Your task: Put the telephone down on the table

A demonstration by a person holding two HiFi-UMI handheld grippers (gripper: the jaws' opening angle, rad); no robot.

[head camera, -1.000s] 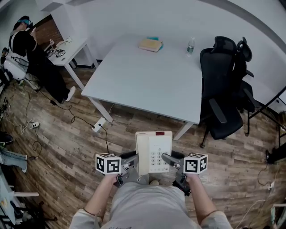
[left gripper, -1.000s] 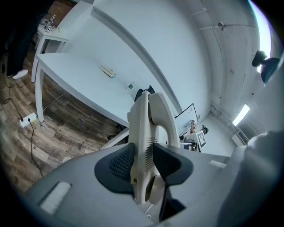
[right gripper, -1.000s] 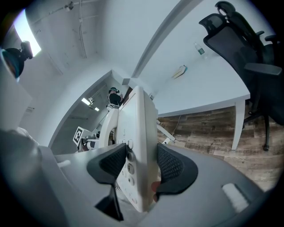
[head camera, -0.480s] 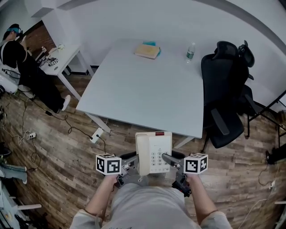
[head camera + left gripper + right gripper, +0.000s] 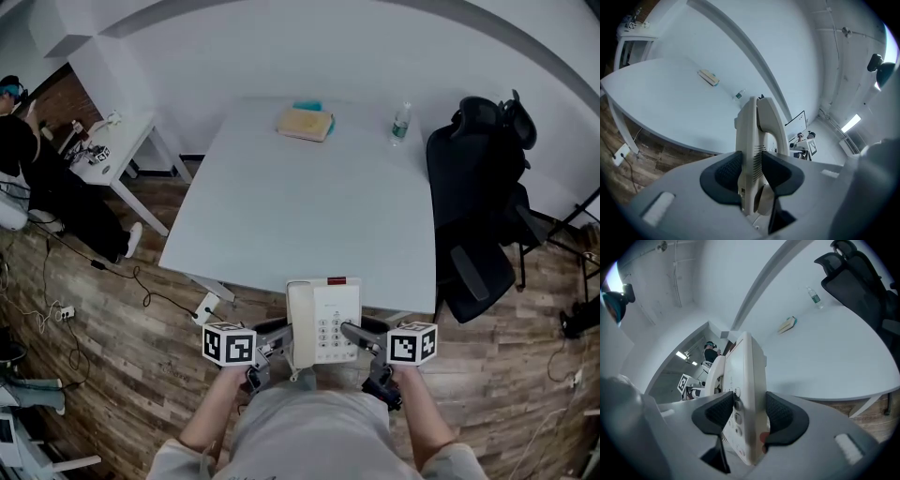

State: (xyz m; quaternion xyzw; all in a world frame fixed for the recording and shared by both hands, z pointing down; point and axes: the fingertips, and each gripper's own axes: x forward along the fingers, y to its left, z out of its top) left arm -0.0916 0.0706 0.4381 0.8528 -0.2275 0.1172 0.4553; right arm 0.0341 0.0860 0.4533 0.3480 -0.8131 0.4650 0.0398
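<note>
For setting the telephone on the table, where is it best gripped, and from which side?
By its long side edges, one claw from each side: the telephone is a flat, wide slab whose thin edges fit between jaws. The left claw is shut on the handset edge, the right claw on the keypad edge, face up, not yet on the table.

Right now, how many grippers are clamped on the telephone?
2. The left gripper is shut on the handset side of the telephone. The right gripper is shut on its keypad side. It is not yet on the table.
</note>
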